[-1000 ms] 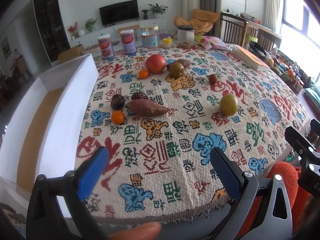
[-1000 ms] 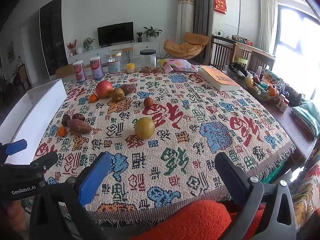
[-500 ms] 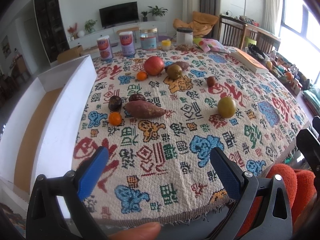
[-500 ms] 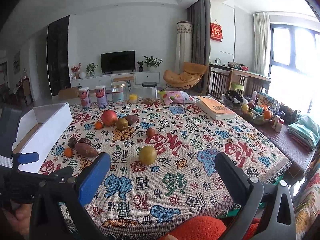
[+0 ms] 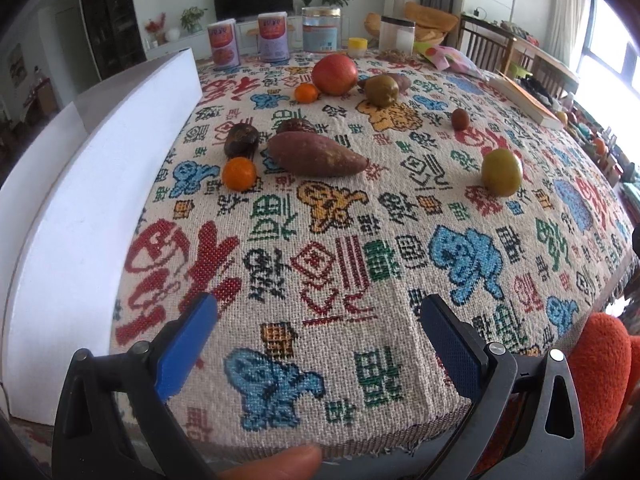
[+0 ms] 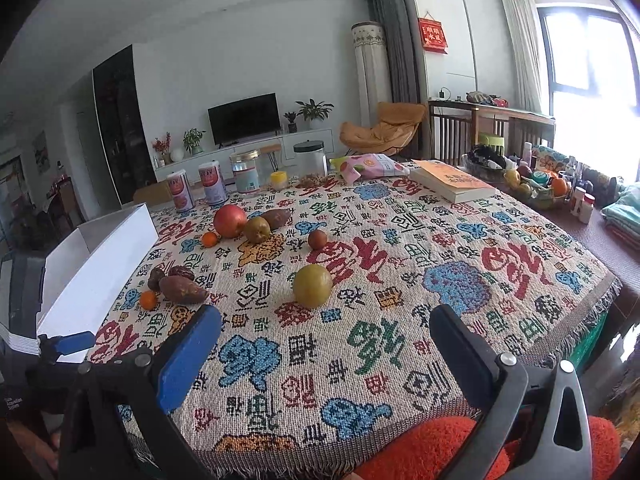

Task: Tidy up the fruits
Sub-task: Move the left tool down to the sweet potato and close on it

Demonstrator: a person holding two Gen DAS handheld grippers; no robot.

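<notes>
Several fruits lie scattered on the patterned tablecloth (image 5: 360,280), none yet in the white box (image 5: 100,184) that runs along the left of the left wrist view, presumably where they belong. In that view a cluster sits in the upper middle: a sweet potato (image 5: 314,155), a small orange (image 5: 239,174) just beside its left end, and two dark wrinkled fruits (image 5: 241,140) touching behind it. Farther up are a red apple (image 5: 334,73), a second small orange (image 5: 306,92) and a brownish-green pear (image 5: 382,90). A yellow-green round fruit (image 5: 501,171) sits alone at the right, and a small brown fruit (image 5: 460,119) lies above it.

Both claws are wide apart and empty. The left gripper (image 5: 316,326) hovers over the near edge of the cloth at the bottom of its frame; the right gripper (image 6: 324,344) does likewise, with the yellow-green fruit (image 6: 312,285) in the middle of its view.

As a judgement: the round fruits are firm, smooth-skinned and apt to roll, so the pads should close across the widest part, square on. The little oranges are light and slightly soft; gentle pressure should do. The sweet potato looks heaviest and stiff, best taken across its thick middle, not the tapered ends. The dark wrinkled fruits may be soft and could bruise.
</notes>
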